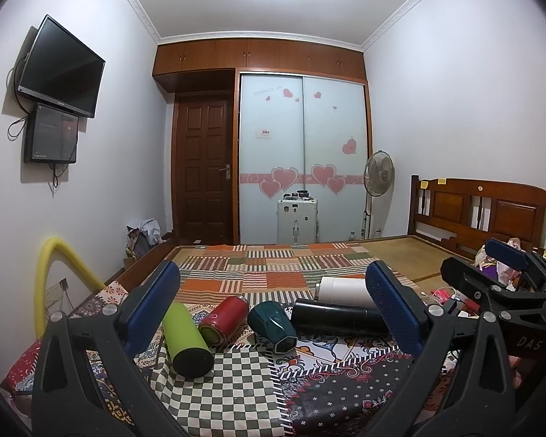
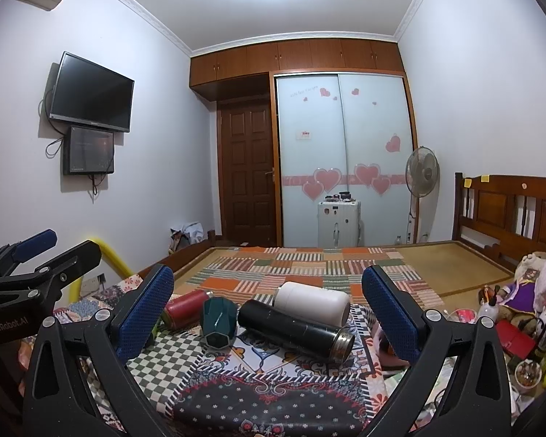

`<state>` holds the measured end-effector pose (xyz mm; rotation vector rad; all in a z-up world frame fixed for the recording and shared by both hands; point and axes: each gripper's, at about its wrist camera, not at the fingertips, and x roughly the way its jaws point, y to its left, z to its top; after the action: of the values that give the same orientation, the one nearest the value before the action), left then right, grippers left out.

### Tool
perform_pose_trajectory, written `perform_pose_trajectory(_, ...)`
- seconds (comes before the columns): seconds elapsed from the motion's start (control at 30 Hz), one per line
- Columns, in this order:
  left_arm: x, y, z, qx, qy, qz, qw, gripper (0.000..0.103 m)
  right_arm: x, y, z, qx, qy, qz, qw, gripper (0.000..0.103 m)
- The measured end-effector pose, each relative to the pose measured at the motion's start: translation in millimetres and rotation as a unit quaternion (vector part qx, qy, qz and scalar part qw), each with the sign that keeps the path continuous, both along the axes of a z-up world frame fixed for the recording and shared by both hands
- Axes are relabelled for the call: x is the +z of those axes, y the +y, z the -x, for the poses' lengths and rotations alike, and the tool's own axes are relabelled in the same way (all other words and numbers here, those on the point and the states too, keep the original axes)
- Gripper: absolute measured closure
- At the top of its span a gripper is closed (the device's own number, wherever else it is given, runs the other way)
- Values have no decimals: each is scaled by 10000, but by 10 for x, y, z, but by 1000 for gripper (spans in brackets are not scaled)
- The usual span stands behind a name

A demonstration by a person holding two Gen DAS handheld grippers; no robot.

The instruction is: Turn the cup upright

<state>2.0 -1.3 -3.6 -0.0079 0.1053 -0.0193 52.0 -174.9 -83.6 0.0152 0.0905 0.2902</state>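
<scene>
Several cups lie on their sides on a patterned cloth on the bed. From left: a green bottle [image 1: 185, 338], a red cup [image 1: 224, 318] [image 2: 185, 307], a dark teal faceted cup [image 1: 273, 324] [image 2: 218, 322], a black flask [image 1: 338, 318] [image 2: 295, 329] and a white cup [image 1: 342, 289] [image 2: 311, 302]. My left gripper [image 1: 273, 309] is open and empty, hovering in front of them. My right gripper [image 2: 267, 313] is open and empty, facing the black flask and teal cup. Each gripper shows at the edge of the other's view: the right gripper [image 1: 498, 273], the left gripper [image 2: 29, 255].
A wooden headboard [image 1: 491, 207] and plush toys [image 2: 531, 284] stand at the right, with small clutter [image 2: 513, 338] beside the cloth. A yellow padded rail [image 1: 51, 276] is at the left. A suitcase [image 1: 296, 220], fan [image 1: 378, 174] and wardrobe stand beyond the bed.
</scene>
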Motion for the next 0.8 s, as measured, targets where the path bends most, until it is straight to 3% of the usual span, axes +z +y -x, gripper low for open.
perform_pose_trajectory(0.8, -73, 56, -73, 37, 121, 23, 9999, 0, -3, 25, -29, 26, 55, -7, 10000, 0)
